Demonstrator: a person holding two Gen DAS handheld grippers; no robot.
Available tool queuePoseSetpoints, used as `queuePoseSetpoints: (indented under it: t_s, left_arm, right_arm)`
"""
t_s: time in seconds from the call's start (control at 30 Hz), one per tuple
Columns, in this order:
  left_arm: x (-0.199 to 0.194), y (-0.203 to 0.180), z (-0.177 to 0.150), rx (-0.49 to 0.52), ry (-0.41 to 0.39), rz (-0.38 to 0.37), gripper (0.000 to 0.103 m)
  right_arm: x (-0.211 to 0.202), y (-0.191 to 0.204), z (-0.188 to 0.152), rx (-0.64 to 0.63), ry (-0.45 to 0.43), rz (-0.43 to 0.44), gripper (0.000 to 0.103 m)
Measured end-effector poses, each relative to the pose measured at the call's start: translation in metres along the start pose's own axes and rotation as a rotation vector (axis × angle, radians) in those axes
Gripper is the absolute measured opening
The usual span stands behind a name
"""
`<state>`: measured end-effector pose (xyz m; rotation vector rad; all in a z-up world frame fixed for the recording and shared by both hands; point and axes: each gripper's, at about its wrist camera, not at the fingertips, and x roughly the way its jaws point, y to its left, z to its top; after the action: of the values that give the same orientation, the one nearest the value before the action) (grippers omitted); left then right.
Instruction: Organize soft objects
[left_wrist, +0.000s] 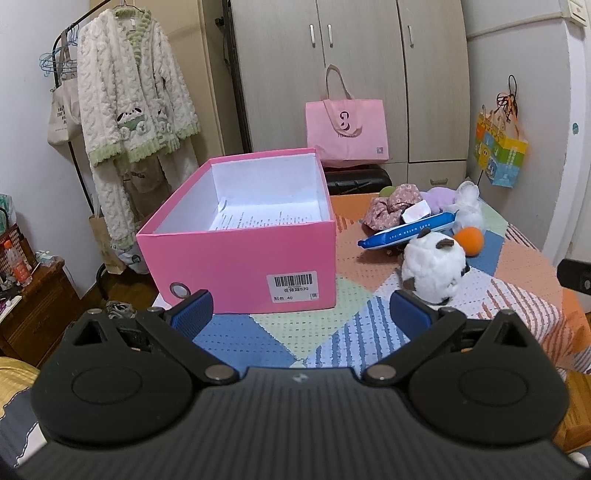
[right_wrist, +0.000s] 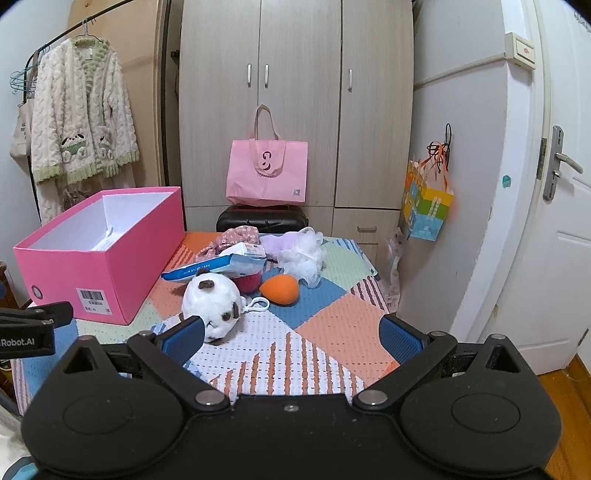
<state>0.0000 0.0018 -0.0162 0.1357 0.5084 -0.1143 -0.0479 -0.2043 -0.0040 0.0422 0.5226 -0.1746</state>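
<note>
Home bedroom. Tall beige wood-grain wardrobe (right_wrist: 295, 103) with metal handles fills back wall; fluffy cream-and-green bathrobe (left_wrist: 133, 107) hangs on black clothes rail (right_wrist: 55, 38); pink fabric tote bag (right_wrist: 267, 173) on black stool; white panelled door (right_wrist: 554, 221) at right; small table under patchwork knit cloth (right_wrist: 325, 325).

An open pink cardboard box (left_wrist: 240, 236) is seen on the patchwork-clothed desk (left_wrist: 332, 332). To its right, a white plush toy (left_wrist: 432, 264), orange ball (left_wrist: 469, 240) and blue packet (left_wrist: 406, 230) are piled. The left hand-held gripper (left_wrist: 301, 314) is held open, nearest.
</note>
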Motion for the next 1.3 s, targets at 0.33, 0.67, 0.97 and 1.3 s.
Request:
queuePoseSetpoints:
  t_s: [0.33,0.67,0.97,1.3]
  left_arm:
    - [0.002,0.002,-0.001,-0.005,0.015,-0.002,0.103]
    - [0.002,0.005,0.002,-0.003,0.023,-0.020,0.103]
    - [-0.004,0.011,0.026,-0.017,-0.025,-0.097,0.103]
    - [0.015,-0.015,0.041,0.045,0.012,-0.268,0.103]
  right_arm:
    - [0.000,0.000,-0.001,-0.005,0.008,0.000,0.102]
    - [0.003,-0.001,0.000,0.013,0.056,0.140,0.102]
    - [0.007,-0.004,0.004,-0.010,0.025,0.247,0.102]
    - [0.022,-0.015,0.002,-0.040,-0.030,0.338,0.102]
